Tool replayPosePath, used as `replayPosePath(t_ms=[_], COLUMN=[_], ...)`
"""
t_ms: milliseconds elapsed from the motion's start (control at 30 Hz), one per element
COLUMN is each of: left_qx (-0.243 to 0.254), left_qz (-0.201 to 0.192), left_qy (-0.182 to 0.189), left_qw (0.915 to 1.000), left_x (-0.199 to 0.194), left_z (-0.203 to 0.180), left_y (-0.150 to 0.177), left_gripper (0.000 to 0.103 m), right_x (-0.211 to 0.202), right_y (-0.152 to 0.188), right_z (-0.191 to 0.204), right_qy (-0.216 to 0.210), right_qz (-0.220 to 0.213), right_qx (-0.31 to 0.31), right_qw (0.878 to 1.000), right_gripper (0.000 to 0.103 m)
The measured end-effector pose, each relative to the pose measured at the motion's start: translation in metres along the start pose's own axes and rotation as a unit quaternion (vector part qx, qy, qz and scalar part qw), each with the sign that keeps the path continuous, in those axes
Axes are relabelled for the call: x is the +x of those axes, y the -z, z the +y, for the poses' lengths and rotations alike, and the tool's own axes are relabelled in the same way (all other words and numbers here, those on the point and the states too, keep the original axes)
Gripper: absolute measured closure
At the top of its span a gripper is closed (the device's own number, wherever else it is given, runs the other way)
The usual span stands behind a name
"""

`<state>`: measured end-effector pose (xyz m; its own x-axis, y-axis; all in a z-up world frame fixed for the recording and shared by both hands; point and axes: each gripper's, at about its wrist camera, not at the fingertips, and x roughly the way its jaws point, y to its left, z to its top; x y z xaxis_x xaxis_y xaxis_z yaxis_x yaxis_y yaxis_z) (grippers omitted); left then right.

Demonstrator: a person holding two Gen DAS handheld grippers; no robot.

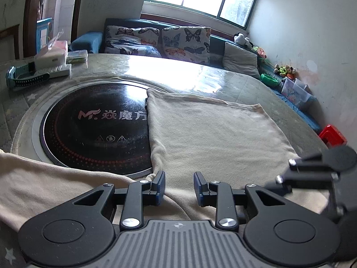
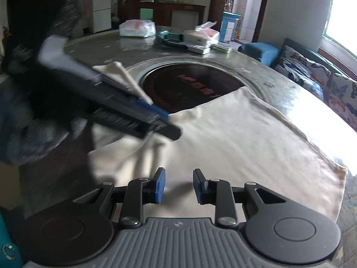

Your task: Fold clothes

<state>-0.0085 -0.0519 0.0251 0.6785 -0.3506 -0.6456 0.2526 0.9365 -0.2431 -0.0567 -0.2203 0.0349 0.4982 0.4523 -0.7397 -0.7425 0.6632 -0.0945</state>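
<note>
Cream-coloured garment [image 1: 214,129] lies spread flat on a round bench [image 1: 200,71], one side draped over the dark glass hotplate [image 1: 96,129] sunk into the bench's middle. Its main panel looks already doubled over into a neat rectangle, probably so the next fold has a straight edge to follow, while a looser flap trails toward the near left edge.

Left tongs [image 1: 179,187] hover just above the near hem, jaws apart with only cloth below them and nothing pinched. Right tongs [image 2: 179,185] hang over the same garment [image 2: 234,145] from the other side, jaws likewise apart and empty. From the right wrist view, the other tool crosses the picture as a dark blur.

Boxes and tissue packs [image 2: 137,28] sit at the far side of the bench, well clear of the folding area.
</note>
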Motion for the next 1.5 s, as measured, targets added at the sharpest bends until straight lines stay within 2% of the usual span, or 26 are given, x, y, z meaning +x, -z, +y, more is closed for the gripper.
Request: replayPosePath(t_ms=[100, 367, 533, 700, 833, 933, 1067, 1233, 1333, 1400, 1500], left_qx=[0.002, 0.024, 0.068, 0.094, 0.111, 0.125, 0.142, 0.143, 0.146, 0.160, 0.199], left_qz=[0.000, -0.011, -0.031, -0.032, -0.029, -0.026, -0.028, -0.044, -0.058, -0.056, -0.049], left_qy=[0.003, -0.003, -0.027, -0.046, -0.053, -0.064, -0.079, -0.091, -0.077, -0.067, -0.074], left_qw=[1.0000, 0.9996, 0.9969, 0.9940, 0.9919, 0.9897, 0.9863, 0.9846, 0.9846, 0.9831, 0.9760], left_x=[-0.001, -0.007, -0.023, -0.037, -0.045, -0.046, -0.048, -0.056, -0.061, -0.059, -0.050], left_z=[-0.001, -0.009, -0.018, -0.017, -0.015, -0.014, -0.014, -0.020, -0.031, -0.041, -0.053], left_y=[0.000, 0.004, 0.014, 0.031, 0.045, 0.051, 0.054, 0.050, 0.047, 0.049, 0.058], left_gripper=[0.071, 0.062, 0.058, 0.058, 0.057, 0.056, 0.055, 0.055, 0.055, 0.055, 0.055], right_x=[-0.009, -0.028, -0.030, -0.033, -0.035, -0.031, -0.044, -0.065, -0.072, -0.074, -0.075], right_y=[0.007, 0.020, 0.020, 0.021, 0.019, 0.021, 0.023, 0.037, 0.050, 0.062, 0.074], right_z=[0.013, 0.031, 0.025, 0.034, 0.030, 0.035, 0.034, 0.016, 0.009, 0.008, 0.012], right_qy=[0.001, -0.019, -0.011, -0.021, -0.016, -0.015, -0.015, 0.019, 0.035, 0.043, 0.050], right_qz=[-0.003, -0.009, -0.011, -0.011, -0.020, -0.008, -0.022, -0.024, -0.012, 0.001, 0.010], right_qx=[-0.020, -0.021, 0.012, -0.014, 0.011, -0.004, 0.008, 0.058, 0.079, 0.084, 0.083], right_qw=[1.000, 1.000, 1.000, 1.000, 1.000, 1.000, 1.000, 0.998, 0.996, 0.996, 0.995], right_gripper=[0.075, 0.074, 0.072, 0.072, 0.070, 0.070, 0.070, 0.070, 0.070, 0.071, 0.071])
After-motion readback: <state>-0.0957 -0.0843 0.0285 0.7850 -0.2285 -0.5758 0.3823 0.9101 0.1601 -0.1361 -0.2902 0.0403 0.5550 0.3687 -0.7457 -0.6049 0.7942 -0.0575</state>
